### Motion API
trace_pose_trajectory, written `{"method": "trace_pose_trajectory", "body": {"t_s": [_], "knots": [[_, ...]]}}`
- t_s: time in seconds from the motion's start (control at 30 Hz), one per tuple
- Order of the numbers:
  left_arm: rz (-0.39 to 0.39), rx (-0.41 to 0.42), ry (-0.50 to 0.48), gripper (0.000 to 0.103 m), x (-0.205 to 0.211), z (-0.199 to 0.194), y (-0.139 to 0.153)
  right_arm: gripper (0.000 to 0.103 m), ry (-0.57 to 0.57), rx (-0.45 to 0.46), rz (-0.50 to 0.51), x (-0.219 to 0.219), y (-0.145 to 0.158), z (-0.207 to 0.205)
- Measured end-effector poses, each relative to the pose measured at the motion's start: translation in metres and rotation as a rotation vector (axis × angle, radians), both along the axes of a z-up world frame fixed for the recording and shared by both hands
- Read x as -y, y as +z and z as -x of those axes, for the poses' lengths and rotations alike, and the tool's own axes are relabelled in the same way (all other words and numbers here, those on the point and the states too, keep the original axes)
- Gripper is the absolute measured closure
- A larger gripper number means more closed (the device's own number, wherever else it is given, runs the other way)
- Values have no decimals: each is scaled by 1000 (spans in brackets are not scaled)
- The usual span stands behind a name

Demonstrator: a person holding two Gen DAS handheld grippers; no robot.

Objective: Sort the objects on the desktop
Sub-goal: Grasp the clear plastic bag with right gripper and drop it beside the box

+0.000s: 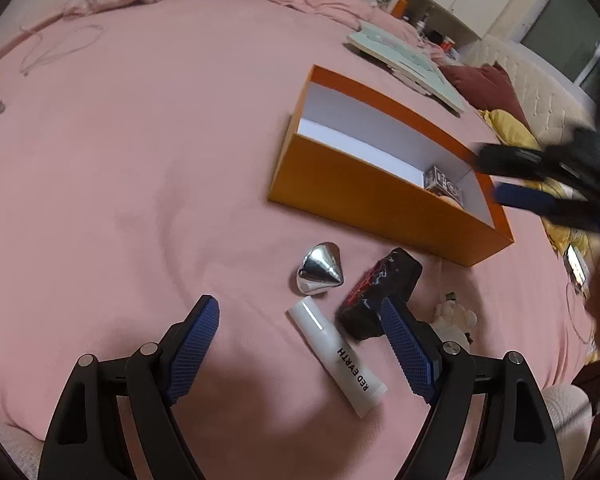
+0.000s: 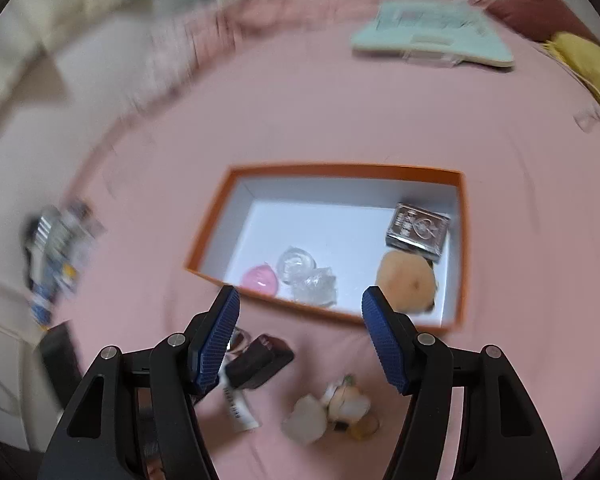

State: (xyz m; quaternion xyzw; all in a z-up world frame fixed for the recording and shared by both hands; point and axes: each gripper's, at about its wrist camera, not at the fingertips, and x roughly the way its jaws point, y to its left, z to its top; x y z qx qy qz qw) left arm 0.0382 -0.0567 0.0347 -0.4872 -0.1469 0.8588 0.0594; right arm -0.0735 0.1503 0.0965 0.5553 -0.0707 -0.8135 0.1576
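Your left gripper (image 1: 300, 344) stands wide and empty above the white "RED EARTH" tube (image 1: 337, 356), beside the chrome cone (image 1: 318, 268) and black block (image 1: 376, 296) on the pink bedspread (image 1: 140, 180). Your right gripper (image 2: 300, 338), also open and empty, hangs at the near rim of the orange cardboard box (image 2: 462, 240), which holds a silver packet (image 2: 417, 228), tan puff (image 2: 406, 280), pink ball (image 2: 261, 279) and clear pieces (image 2: 306, 274).

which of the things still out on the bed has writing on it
The white tube, lying between the left gripper's open fingers. It reads RED EARTH; the silver cone and the black block beside it show no lettering.
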Motion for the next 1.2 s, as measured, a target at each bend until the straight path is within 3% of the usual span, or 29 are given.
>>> {"method": "trace_pose_trajectory", "body": {"t_s": [0.1, 0.2, 0.27, 0.33, 0.47, 0.57, 0.63, 0.8, 0.93, 1.1, 1.2], "knots": [[-14, 2, 13, 21, 3, 2, 0, 38, 22, 156, -58, 19, -29, 37], [-68, 7, 31, 21, 10, 5, -2, 49, 11, 267, -145, 27, -63, 56], [-91, 10, 45, 21, 12, 7, -3, 53, -6, 323, -93, 25, -80, 62], [-102, 11, 50, 21, 12, 8, -4, 66, -25, 358, -23, 21, -91, 66], [-114, 7, 48, 21, 10, 10, -3, 68, -40, 327, 10, 15, -87, 61], [-107, 3, 47, 21, 9, 10, -3, 68, -64, 271, 91, 4, -71, 53], [-105, 2, 53, 21, 8, 11, -3, 68, -78, 195, 151, -5, -47, 40], [-100, -3, 67, 20, 10, 6, -2, 68, -49, 8, 186, -21, 5, -21], [-81, -6, 62, 21, 9, 2, -2, 68, -93, -41, 105, -35, -1, -69], [-34, -27, 63, 21, 5, 1, -1, 67, -188, 49, -45, -65, -48, -94], [-16, -74, 59, 21, 2, -2, 5, 67, -223, 8, -14, -71, -46, -98]]}}
